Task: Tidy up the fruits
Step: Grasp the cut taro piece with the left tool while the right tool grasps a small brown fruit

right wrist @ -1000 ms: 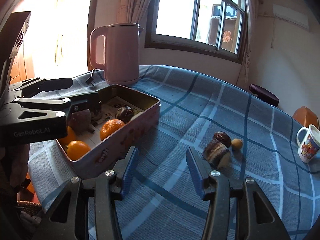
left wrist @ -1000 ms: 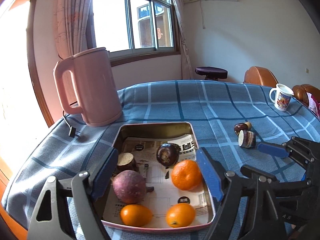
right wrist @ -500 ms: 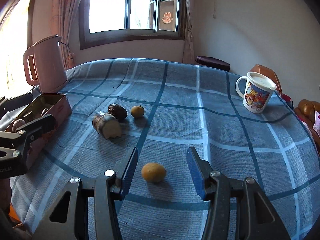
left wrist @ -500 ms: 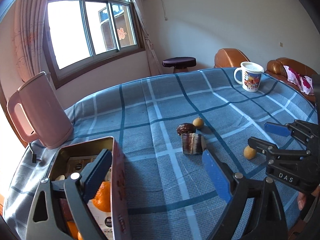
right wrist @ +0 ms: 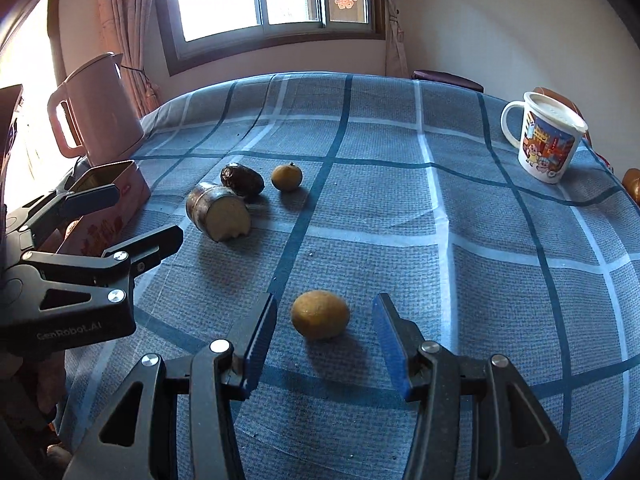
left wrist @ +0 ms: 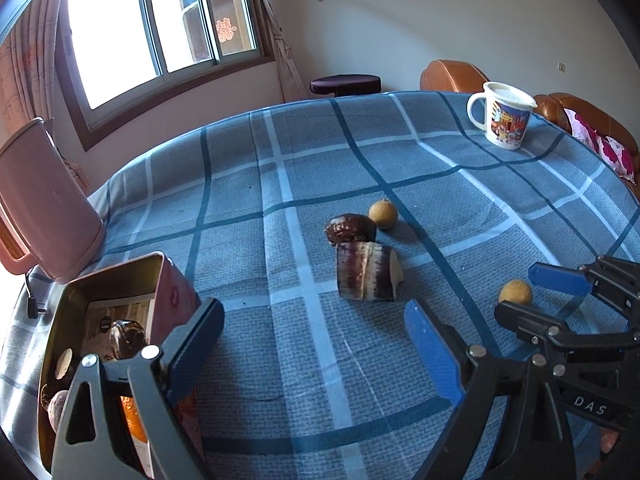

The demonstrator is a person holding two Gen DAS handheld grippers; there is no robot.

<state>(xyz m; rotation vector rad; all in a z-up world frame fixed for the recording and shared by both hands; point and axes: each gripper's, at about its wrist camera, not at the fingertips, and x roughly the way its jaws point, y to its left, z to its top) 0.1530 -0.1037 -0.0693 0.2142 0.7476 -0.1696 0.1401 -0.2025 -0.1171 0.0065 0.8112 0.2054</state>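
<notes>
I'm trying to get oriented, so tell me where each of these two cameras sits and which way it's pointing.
Left wrist: on the left gripper, angled down across the table past the tin; its open blue fingers show, with the right gripper at the frame's right.
Right wrist: on the right gripper, looking down at a small yellow fruit between its untouching, just-closing fingers.
Shared: cut tuber, mug, kettle.

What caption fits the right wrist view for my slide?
Right claw closing around a small yellow fruit, pads not yet touching, on the blue checked tablecloth.
</notes>
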